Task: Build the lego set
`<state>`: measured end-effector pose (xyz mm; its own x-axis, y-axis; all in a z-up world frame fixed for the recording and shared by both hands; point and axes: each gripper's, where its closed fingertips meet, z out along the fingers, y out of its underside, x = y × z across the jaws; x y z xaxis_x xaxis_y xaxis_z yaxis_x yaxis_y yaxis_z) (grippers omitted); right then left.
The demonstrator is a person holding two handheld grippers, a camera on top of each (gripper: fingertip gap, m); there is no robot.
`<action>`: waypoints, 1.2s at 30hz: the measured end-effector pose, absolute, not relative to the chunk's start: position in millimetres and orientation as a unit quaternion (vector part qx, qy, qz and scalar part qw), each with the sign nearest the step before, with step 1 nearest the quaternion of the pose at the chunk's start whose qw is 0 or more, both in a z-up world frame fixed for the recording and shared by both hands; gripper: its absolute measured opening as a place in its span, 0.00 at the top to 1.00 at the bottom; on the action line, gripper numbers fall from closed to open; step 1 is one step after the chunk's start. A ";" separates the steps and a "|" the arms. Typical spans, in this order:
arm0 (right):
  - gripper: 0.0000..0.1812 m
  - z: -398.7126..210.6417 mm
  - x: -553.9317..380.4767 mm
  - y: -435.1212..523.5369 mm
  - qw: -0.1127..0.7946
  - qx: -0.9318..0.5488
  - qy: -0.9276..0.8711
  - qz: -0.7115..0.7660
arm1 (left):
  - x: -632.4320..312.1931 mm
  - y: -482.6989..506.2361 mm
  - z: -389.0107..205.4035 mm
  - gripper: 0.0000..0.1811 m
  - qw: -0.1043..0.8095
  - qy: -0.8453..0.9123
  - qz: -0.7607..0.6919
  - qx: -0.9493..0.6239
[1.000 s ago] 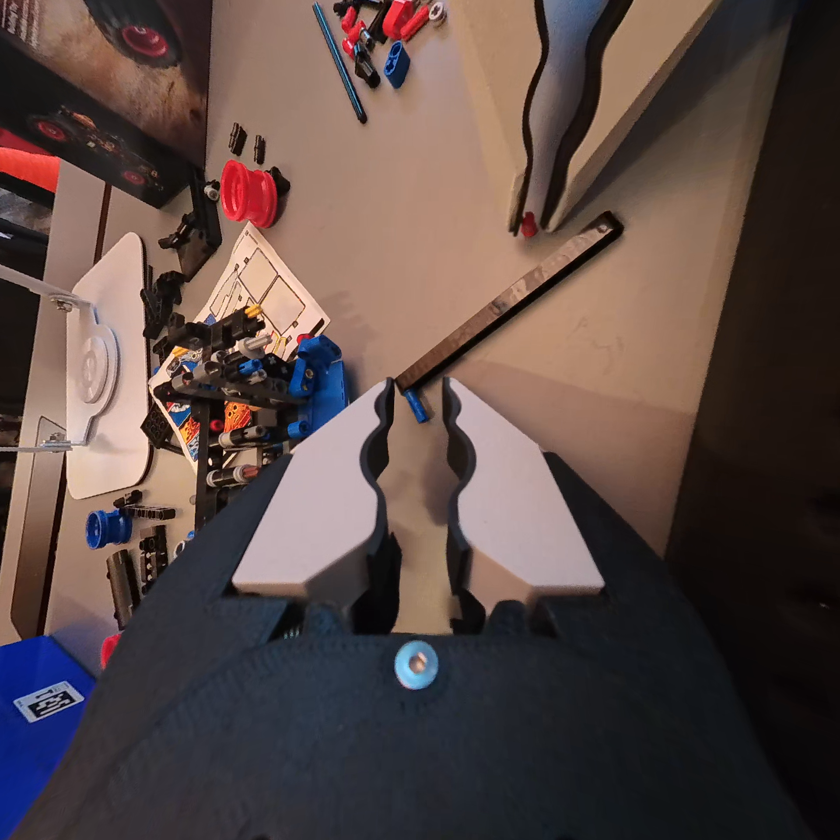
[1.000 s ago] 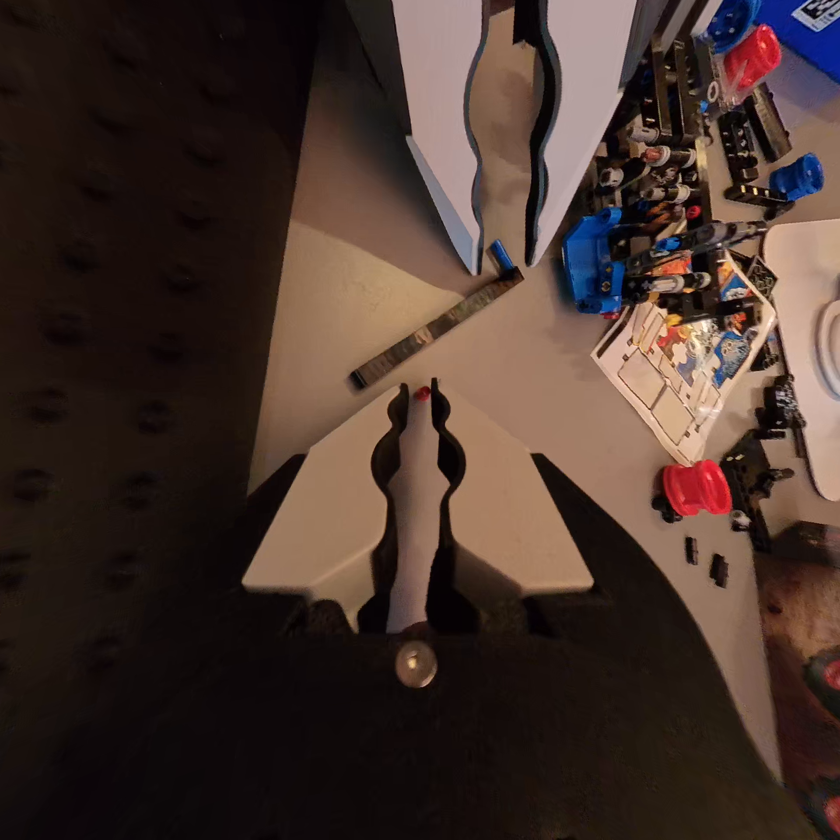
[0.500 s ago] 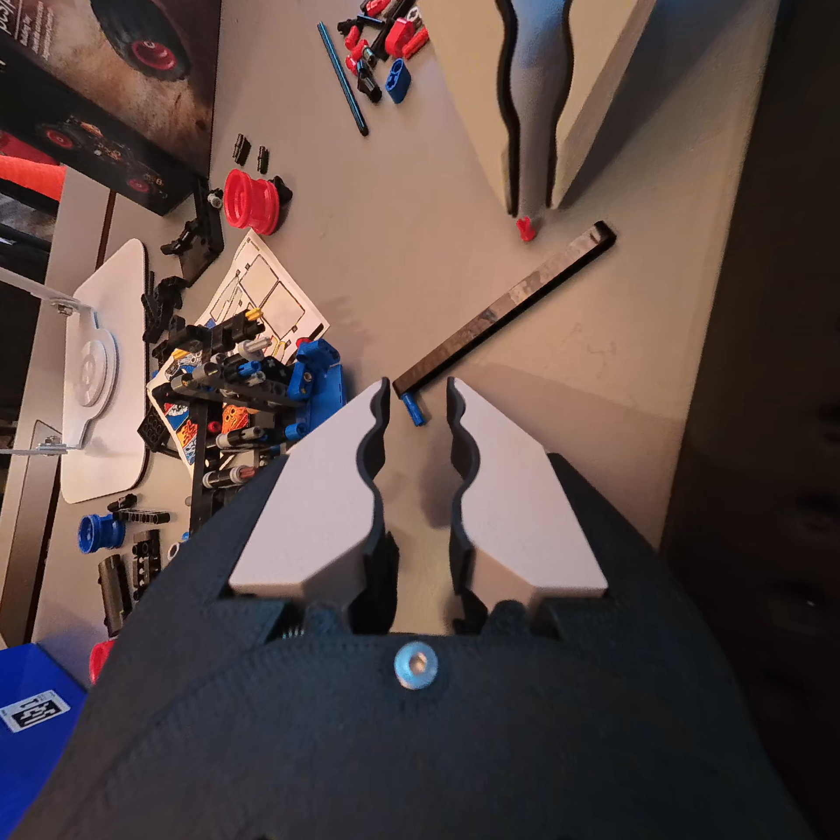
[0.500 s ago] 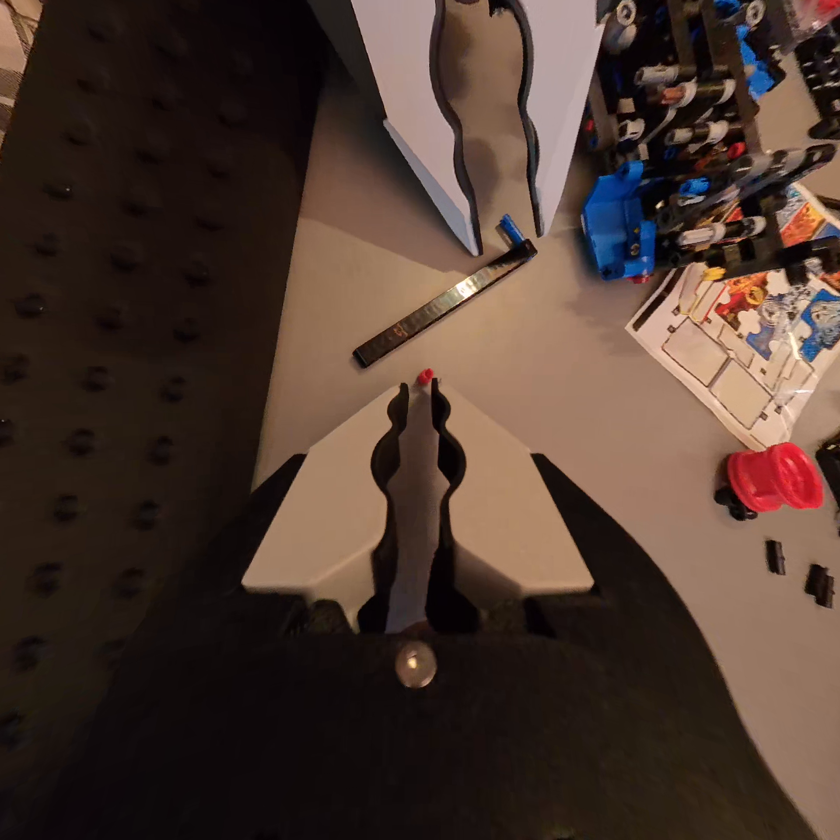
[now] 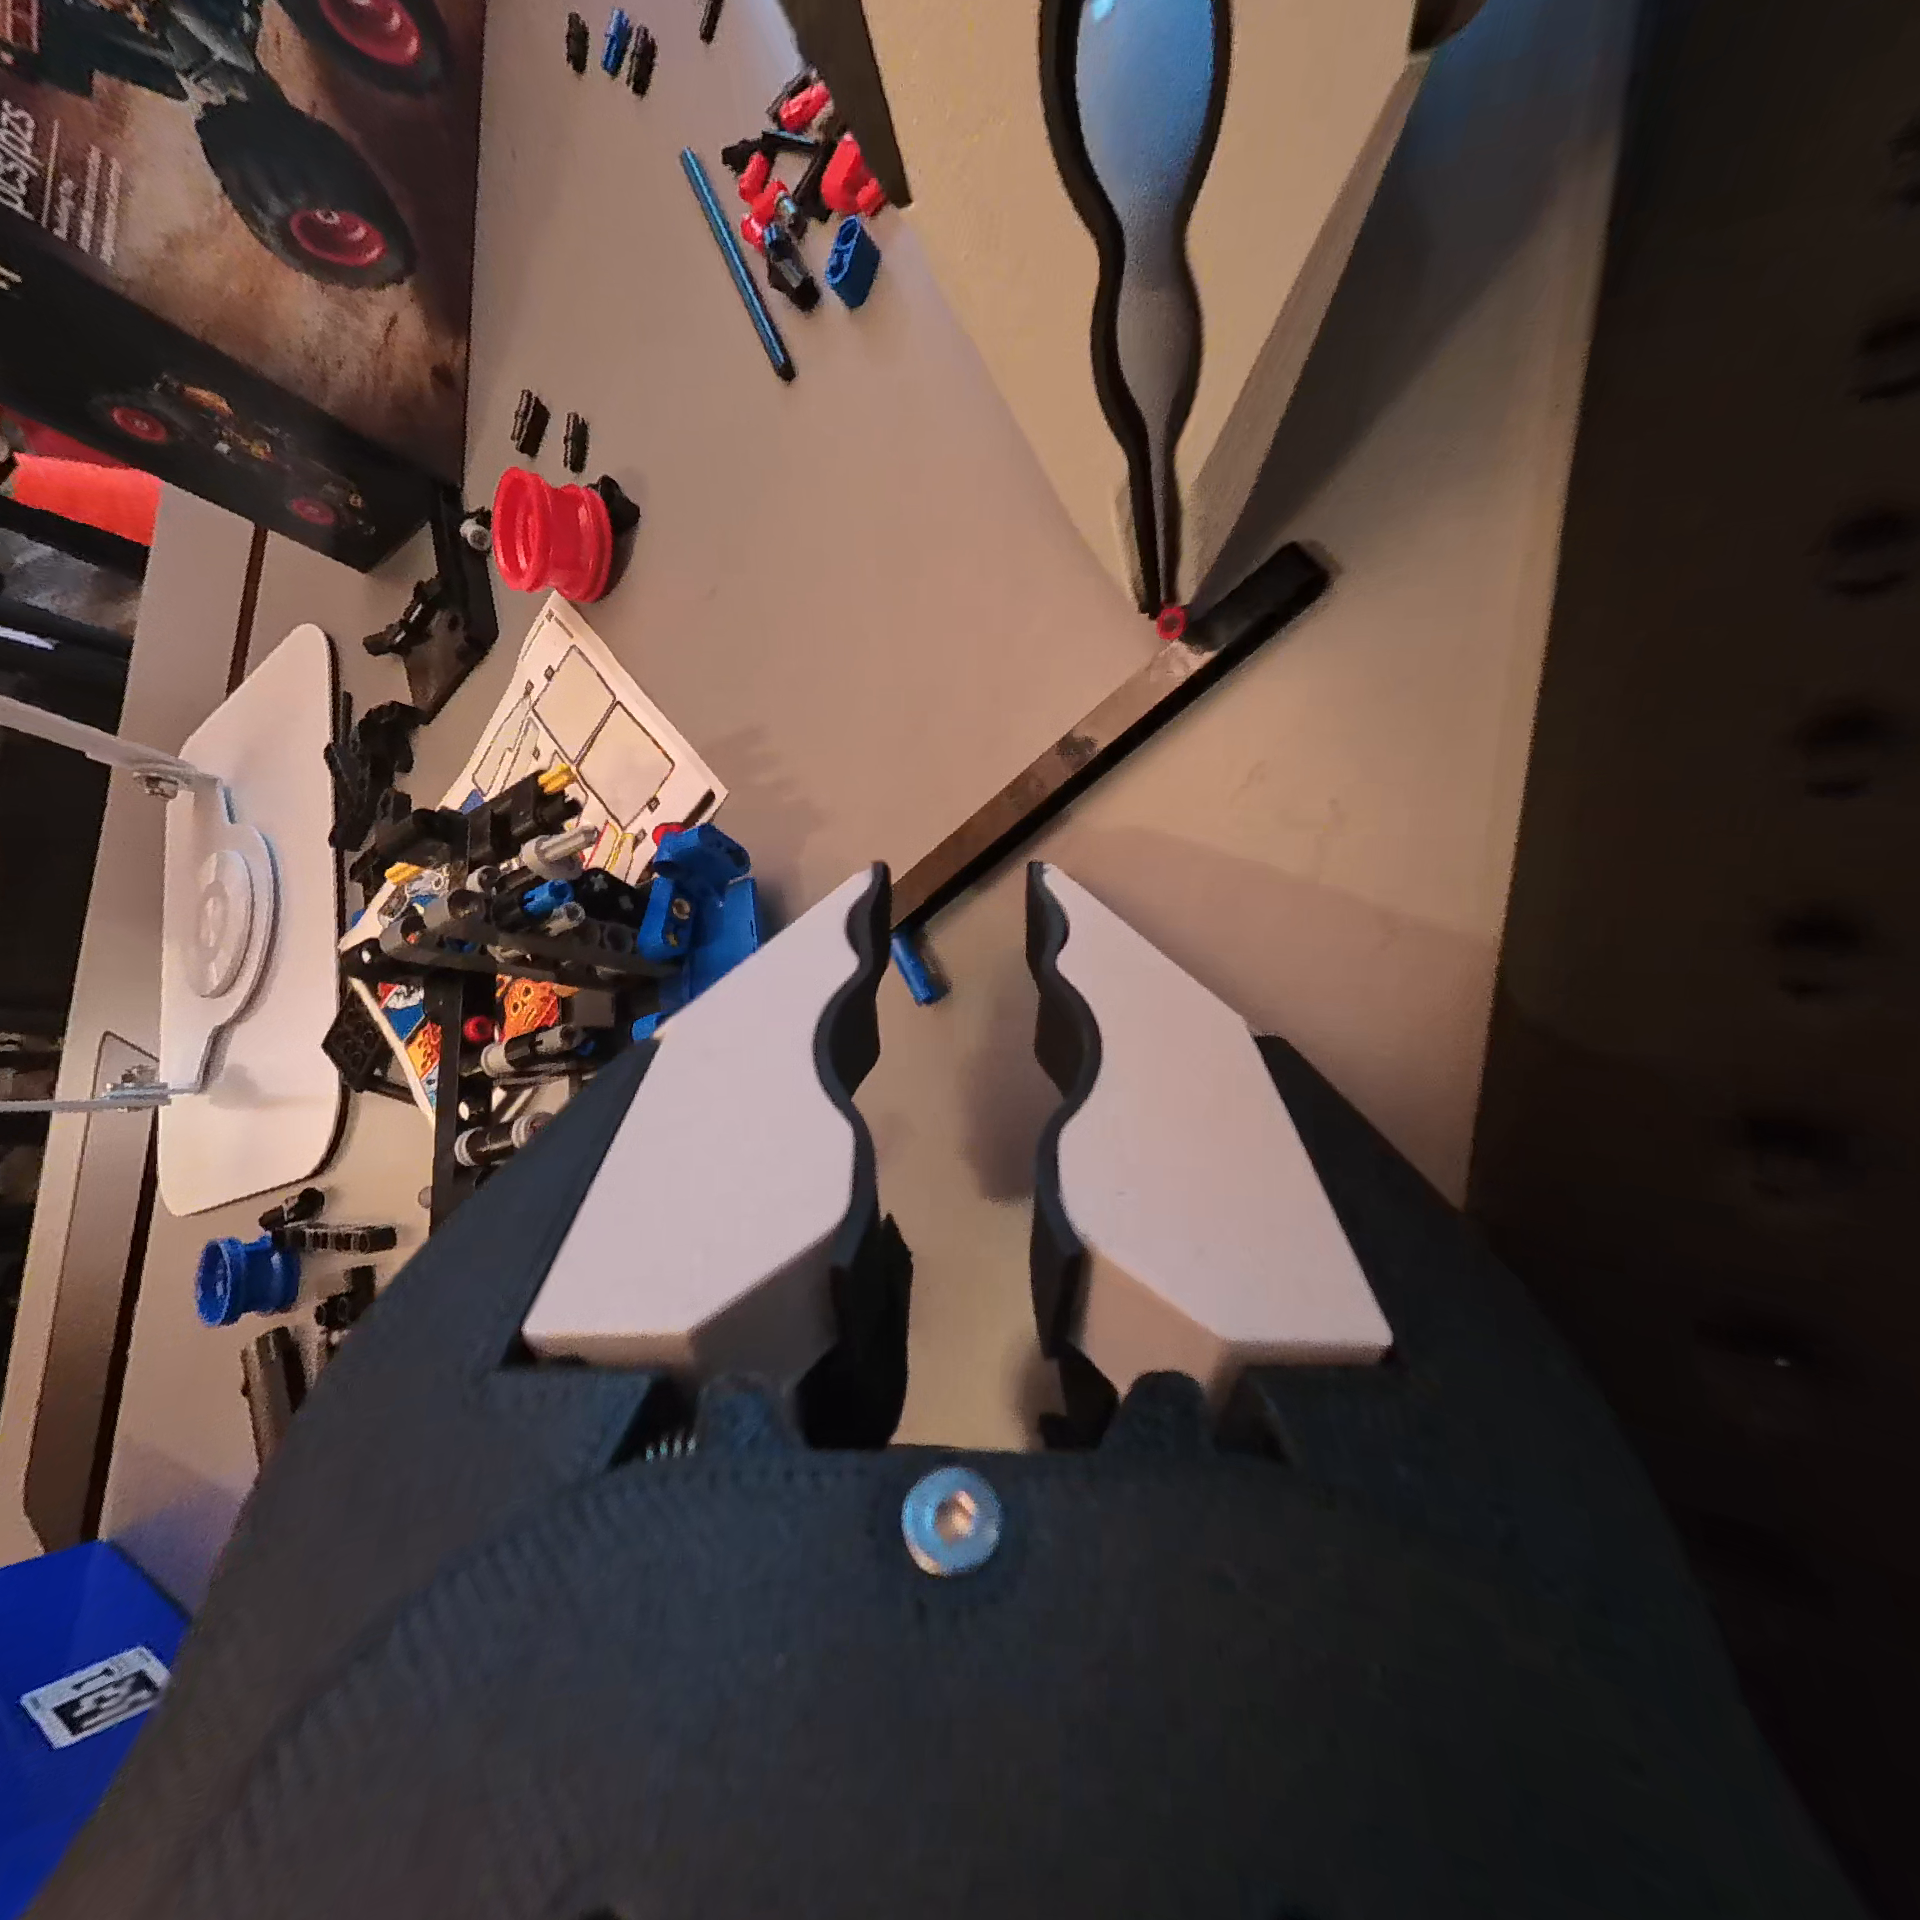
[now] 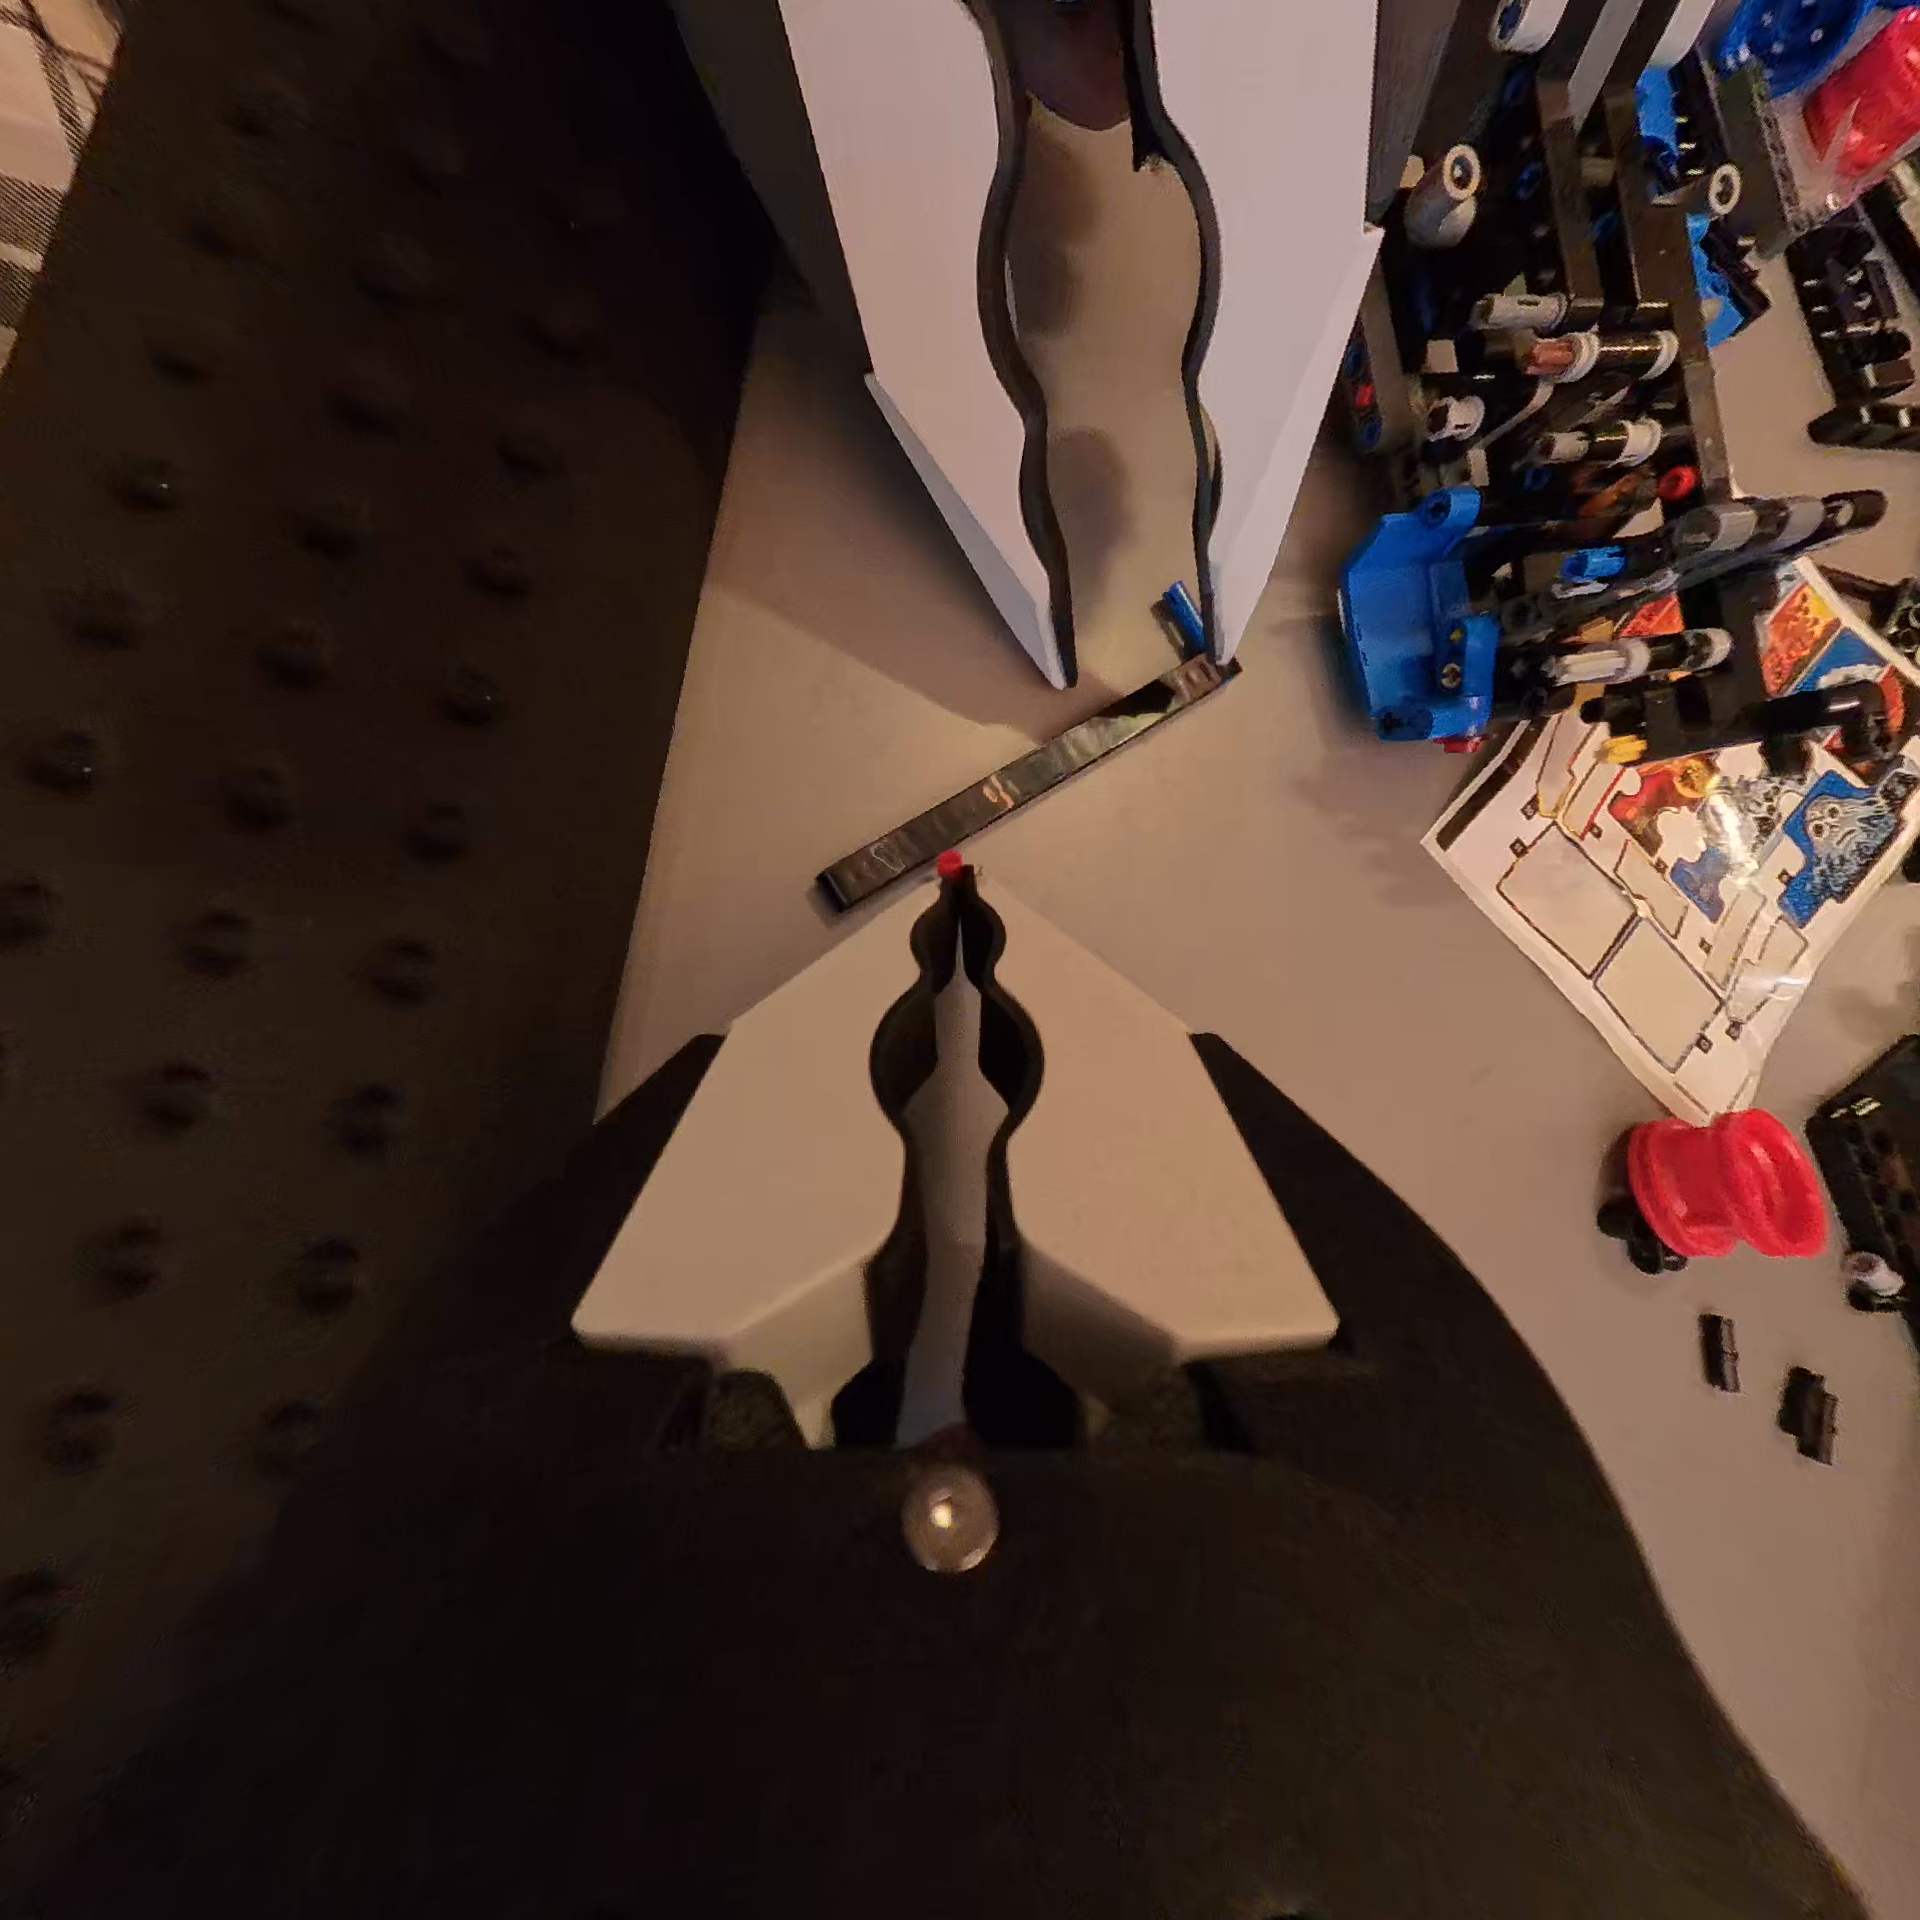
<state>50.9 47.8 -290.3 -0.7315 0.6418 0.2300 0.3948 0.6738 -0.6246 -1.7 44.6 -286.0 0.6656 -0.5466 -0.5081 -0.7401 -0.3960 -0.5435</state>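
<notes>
Since a second ago the right claw (image 5: 1162,608) has brought its pinched red pin (image 5: 1171,622) onto the far end of the black beam (image 5: 1091,743); left claw (image 5: 956,883) released around the blue pin (image 5: 916,966) on the table (image 5: 883,520).

Right wrist view: red pin (image 6: 948,863) is tiny, light, slippery; grip its shank. Only the left view shows its hollow end.

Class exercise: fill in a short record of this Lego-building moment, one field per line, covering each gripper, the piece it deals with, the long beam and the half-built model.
left gripper: open, tips at one end of the beam
blue pin: on the table between the left fingers, ungripped
right gripper: shut on a small red pin
red pin position: at the beam's other end
long black beam: lying flat on the grey table
partly built model: black and blue, resting on a sticker sheet
</notes>
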 end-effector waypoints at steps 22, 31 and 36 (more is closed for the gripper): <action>0.96 -293.6 51.7 41.1 0.187 -0.310 -0.882 0.302 | 16.7 38.6 -288.8 0.87 0.385 0.454 0.092 -0.798; 0.95 -293.6 53.9 30.4 0.174 -0.305 -0.880 0.320 | 13.6 38.2 -289.2 0.87 0.387 0.451 0.089 -0.799; 0.97 -294.0 51.9 22.1 0.167 -0.298 -0.881 0.325 | 10.3 35.6 -289.3 0.88 0.381 0.449 0.086 -0.803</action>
<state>51.9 22.1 -294.0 -0.7659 0.6350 0.1008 0.4171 0.6100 -0.6737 10.3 35.6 -289.3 0.5817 -0.6558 -0.4812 -0.7874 -0.3058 -0.5352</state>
